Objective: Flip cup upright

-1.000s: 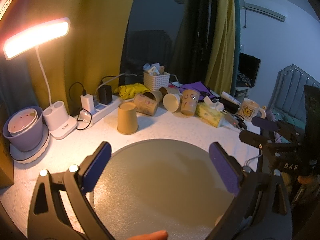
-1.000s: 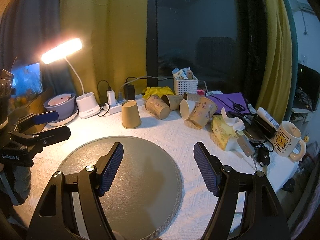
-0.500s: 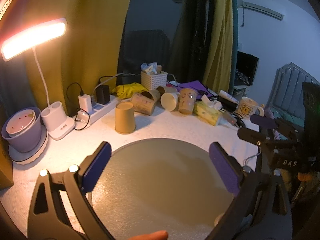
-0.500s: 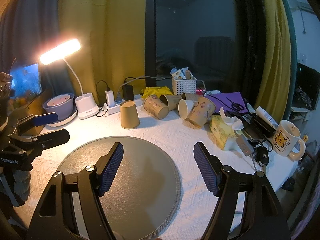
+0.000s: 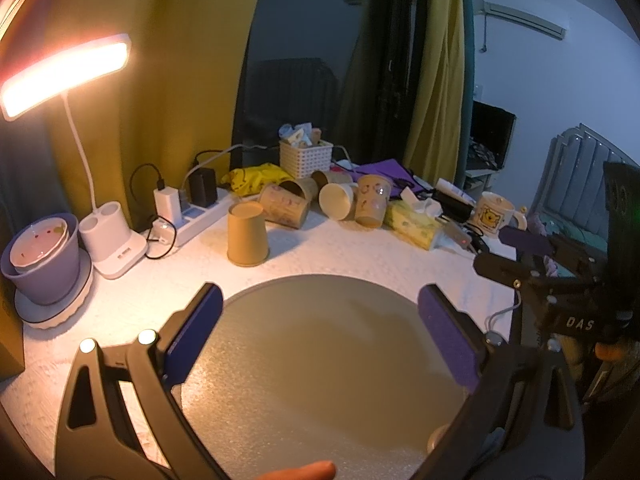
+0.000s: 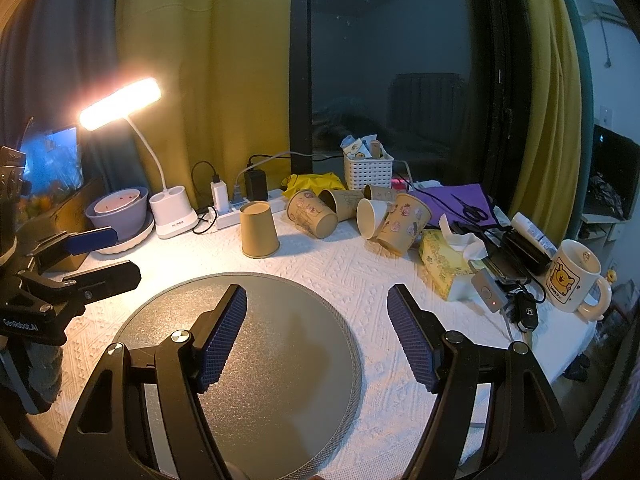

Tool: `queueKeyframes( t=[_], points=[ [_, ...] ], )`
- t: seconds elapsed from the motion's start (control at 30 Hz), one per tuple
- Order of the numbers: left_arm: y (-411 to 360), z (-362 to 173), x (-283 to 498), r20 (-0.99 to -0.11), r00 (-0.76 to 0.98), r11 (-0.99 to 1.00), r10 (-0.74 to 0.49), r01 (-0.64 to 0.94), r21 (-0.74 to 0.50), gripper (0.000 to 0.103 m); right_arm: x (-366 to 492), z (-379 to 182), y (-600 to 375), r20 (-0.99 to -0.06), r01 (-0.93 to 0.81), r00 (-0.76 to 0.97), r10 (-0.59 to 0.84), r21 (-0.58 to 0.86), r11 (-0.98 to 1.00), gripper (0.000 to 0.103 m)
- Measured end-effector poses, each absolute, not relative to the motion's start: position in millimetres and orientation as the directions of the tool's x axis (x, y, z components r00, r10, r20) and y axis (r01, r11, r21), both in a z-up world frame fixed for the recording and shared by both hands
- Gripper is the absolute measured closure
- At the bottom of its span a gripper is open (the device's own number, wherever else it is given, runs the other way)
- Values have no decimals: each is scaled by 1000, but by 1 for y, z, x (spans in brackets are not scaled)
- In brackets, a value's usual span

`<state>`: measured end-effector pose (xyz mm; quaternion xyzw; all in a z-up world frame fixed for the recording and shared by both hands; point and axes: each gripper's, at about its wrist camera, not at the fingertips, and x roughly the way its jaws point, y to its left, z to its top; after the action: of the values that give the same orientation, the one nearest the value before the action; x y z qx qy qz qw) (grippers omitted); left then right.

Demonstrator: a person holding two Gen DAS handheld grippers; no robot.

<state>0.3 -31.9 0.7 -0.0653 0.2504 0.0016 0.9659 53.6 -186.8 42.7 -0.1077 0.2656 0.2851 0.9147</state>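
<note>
A plain brown paper cup (image 5: 247, 234) stands upside down on the white tablecloth, just beyond the round grey mat (image 5: 320, 364); it also shows in the right wrist view (image 6: 259, 229). My left gripper (image 5: 320, 332) is open and empty, low over the mat, with the cup ahead and to its left. My right gripper (image 6: 318, 332) is open and empty over the mat's right part (image 6: 280, 344). Each gripper shows at the edge of the other's view: the right one (image 5: 520, 254) and the left one (image 6: 102, 256).
Several patterned paper cups (image 6: 312, 214) lie on their sides behind the upside-down cup. A lit desk lamp (image 5: 64, 72), a purple bowl (image 5: 40, 256), a power strip (image 5: 192, 220), a white basket (image 6: 368, 172), a tissue pack (image 6: 444, 266) and a bear mug (image 6: 572, 280) ring the table.
Both grippers have stayed open. The left wrist view has shifted slightly, so the cup and the clutter sit a little lower and to the left in it. The cup has not moved.
</note>
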Motion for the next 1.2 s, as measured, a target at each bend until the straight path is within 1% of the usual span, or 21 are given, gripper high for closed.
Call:
queueKeyframes(
  t=[0.43,0.67,0.8,0.9,1.0,1.13,1.2],
  points=[
    [-37,-2,0,-489,871,992,-44,-22,-128,4,55,43,-186,-549,-578,696,463,-46,815,27],
    [-37,-14,5,-486,873,994,-42,-12,-108,4,74,35,-188,-571,-579,679,462,-30,815,27],
    [-30,-29,21,-523,852,997,-20,-20,-72,4,97,25,-188,-592,-579,658,466,-2,816,27],
    [-17,-43,38,-576,817,993,-29,-43,-111,4,117,18,-186,-608,-576,644,464,13,817,27],
    [-7,-51,53,-612,791,990,-17,-74,-122,4,134,12,-180,-621,-573,641,452,5,819,27],
    [7,-55,74,-620,784,990,34,-112,-87,5,159,9,-170,-631,-582,626,458,12,813,27],
    [15,-57,86,-637,770,990,40,-117,-80,5,171,8,-165,-632,-588,622,463,14,809,27]
  ],
)
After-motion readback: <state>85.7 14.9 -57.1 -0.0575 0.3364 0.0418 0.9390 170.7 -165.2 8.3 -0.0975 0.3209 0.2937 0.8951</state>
